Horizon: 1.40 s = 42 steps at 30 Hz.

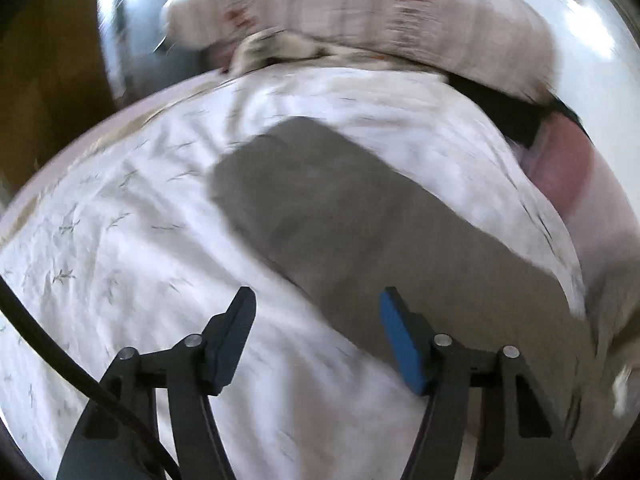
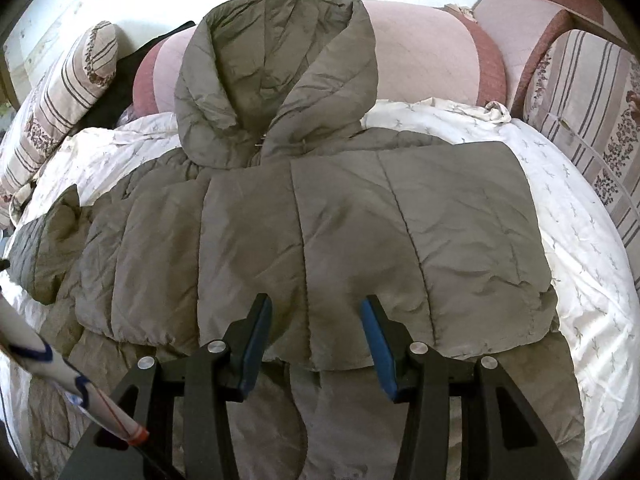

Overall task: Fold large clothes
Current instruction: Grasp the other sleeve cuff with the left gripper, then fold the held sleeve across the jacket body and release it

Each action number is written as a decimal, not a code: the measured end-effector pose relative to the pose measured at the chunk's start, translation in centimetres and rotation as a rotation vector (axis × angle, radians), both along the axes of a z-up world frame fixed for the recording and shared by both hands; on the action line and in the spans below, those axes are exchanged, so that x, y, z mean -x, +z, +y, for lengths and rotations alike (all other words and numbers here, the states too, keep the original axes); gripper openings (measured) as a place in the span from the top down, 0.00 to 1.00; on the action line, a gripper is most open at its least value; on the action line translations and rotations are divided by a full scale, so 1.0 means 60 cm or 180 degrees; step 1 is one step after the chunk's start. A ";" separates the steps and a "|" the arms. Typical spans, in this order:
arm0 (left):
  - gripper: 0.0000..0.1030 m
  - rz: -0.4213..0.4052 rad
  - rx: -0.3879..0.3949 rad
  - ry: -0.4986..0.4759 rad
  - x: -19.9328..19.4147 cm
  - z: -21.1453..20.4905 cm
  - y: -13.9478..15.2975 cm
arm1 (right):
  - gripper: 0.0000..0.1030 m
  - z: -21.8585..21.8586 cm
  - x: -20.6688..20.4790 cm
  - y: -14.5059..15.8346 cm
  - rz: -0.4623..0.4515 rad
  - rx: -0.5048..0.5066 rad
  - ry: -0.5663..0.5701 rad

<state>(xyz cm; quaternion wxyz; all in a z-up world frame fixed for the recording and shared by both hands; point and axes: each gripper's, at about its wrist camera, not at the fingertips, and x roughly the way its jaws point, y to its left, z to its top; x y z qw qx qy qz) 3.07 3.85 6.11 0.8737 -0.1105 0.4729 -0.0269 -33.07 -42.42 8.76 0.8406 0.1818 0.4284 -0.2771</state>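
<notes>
The right gripper (image 2: 315,308) has its blue-padded fingers (image 2: 378,344) apart, with nothing pinched between them. Directly beneath and between them lies the olive-grey quilted hooded jacket (image 2: 304,220). The fingertips appear to hover at or just over a folded-over panel of it, though contact cannot be made out. That folded panel's edge runs across just below the tips, with more of the garment under the finger bases. Beyond the fingers the jacket's quilted body spreads to both sides, farther on the left than the right, and straight ahead its hood (image 2: 280,64) lies open against a pink bolster cushion (image 2: 424,56). A white printed bedsheet (image 2: 580,248) shows right of the fingers, striped pillows (image 2: 64,92) far left and far right. A white strap with blue trim (image 2: 44,364) crosses the near left corner.

The left gripper (image 1: 318,300) likewise has its fingers (image 1: 400,344) parted, empty, in a motion-blurred view. White sheet (image 1: 120,240) lies under and between them. The jacket (image 1: 340,220) shows as a grey shape starting just beside the right finger and stretching away ahead and to the right, apart from the tips. Farther on sits a blurred striped pillow (image 1: 360,20), and a black cable (image 1: 48,344) curves past the left finger's base.
</notes>
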 end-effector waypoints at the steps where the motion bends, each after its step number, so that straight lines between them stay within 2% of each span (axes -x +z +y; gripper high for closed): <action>1: 0.39 0.0024 0.0112 0.0076 -0.016 0.024 -0.004 | 0.51 0.000 0.000 0.001 -0.0014 -0.0012 0.0011; 4: 0.44 0.0039 0.0332 0.0195 -0.047 0.066 -0.014 | 0.51 0.003 -0.004 0.004 -0.0025 0.0016 0.0016; 10: 0.49 0.0116 0.0546 0.0315 -0.107 0.102 -0.049 | 0.51 0.000 -0.003 -0.001 -0.0038 0.0012 -0.0026; 13: 0.49 0.0018 0.0603 0.0302 -0.127 0.099 -0.054 | 0.51 -0.005 -0.005 -0.006 -0.0013 0.0054 -0.0074; 14: 0.54 -0.0007 0.0587 0.0304 -0.130 0.096 -0.054 | 0.51 -0.008 -0.006 -0.009 -0.0009 0.0044 -0.0081; 15: 0.67 -0.0040 0.0563 0.0325 -0.134 0.095 -0.055 | 0.51 -0.010 -0.007 -0.011 -0.0002 0.0035 -0.0086; 18: 0.80 -0.0092 0.0526 0.0344 -0.133 0.097 -0.051 | 0.51 -0.015 -0.009 -0.017 0.0037 0.0034 -0.0132; 23: 0.83 -0.0241 0.0519 0.0282 -0.110 0.096 -0.015 | 0.51 -0.015 -0.005 0.001 -0.0099 0.0150 -0.0193; 25: 0.83 -0.0298 0.0483 0.0248 -0.099 0.092 0.006 | 0.49 -0.017 -0.010 0.002 -0.0139 0.0127 -0.0162; 26: 0.83 -0.0335 0.0458 0.0225 -0.093 0.089 0.019 | 0.44 -0.017 -0.017 -0.004 -0.0106 0.0121 -0.0146; 28: 0.83 -0.0398 0.0452 0.0178 -0.080 0.083 0.046 | 0.42 -0.020 -0.042 -0.039 0.0207 0.0029 -0.0090; 31: 0.84 -0.0531 0.0446 0.0060 -0.055 0.065 0.094 | 0.42 -0.011 -0.051 -0.034 0.0298 0.0135 -0.0040; 37: 0.85 -0.0984 0.0517 -0.0387 0.036 -0.014 0.230 | 0.42 -0.019 -0.015 0.031 -0.0237 -0.0045 -0.0109; 39: 0.85 -0.1137 0.0528 -0.0619 0.077 -0.060 0.276 | 0.42 -0.028 0.003 0.042 -0.0347 -0.0065 -0.0183; 42: 0.85 -0.1315 0.0547 -0.0970 0.146 -0.139 0.330 | 0.42 -0.050 0.036 0.056 -0.0556 -0.0262 -0.0311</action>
